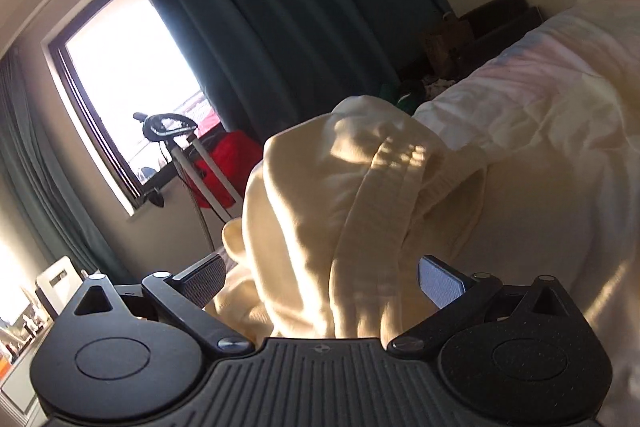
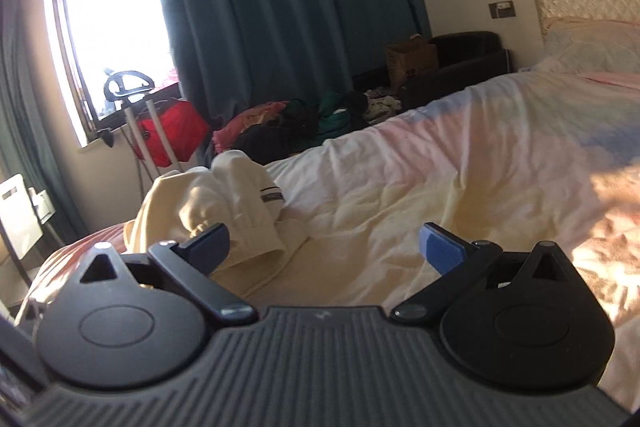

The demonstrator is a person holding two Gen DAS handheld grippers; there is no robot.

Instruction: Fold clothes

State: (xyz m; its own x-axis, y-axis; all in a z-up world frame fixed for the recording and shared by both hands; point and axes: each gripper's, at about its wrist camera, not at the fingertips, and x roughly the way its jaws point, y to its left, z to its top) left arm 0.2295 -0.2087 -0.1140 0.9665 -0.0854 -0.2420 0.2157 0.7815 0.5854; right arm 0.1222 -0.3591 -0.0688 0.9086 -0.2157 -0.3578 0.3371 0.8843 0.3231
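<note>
A cream garment [image 1: 348, 211] lies bunched in a loose heap at the near left edge of a bed [image 2: 460, 167], sunlight striping its folds. The left gripper [image 1: 320, 281] hovers just before the heap with its jaws spread wide, cloth between them but nothing pinched. The right gripper [image 2: 324, 247] stands farther right over bare sheet, jaws likewise parted and holding nothing; the garment's cuff [image 2: 256, 247] sits just beside its left finger.

The risks from here are judgement calls. The heap is several layers deep, so a closing grip could catch two or three thicknesses at once and drag the whole bundle instead of one edge. The bundle also sits close to the bed's edge, and a pull toward the near left might tip it to the floor. The rumpled sheet is close in colour to the cloth and could be pinched along with it.

A small dark-bordered label [image 2: 273, 195] is sewn on the garment's far side; its lettering is too small to read, and no other brand or writing is legible.
</note>
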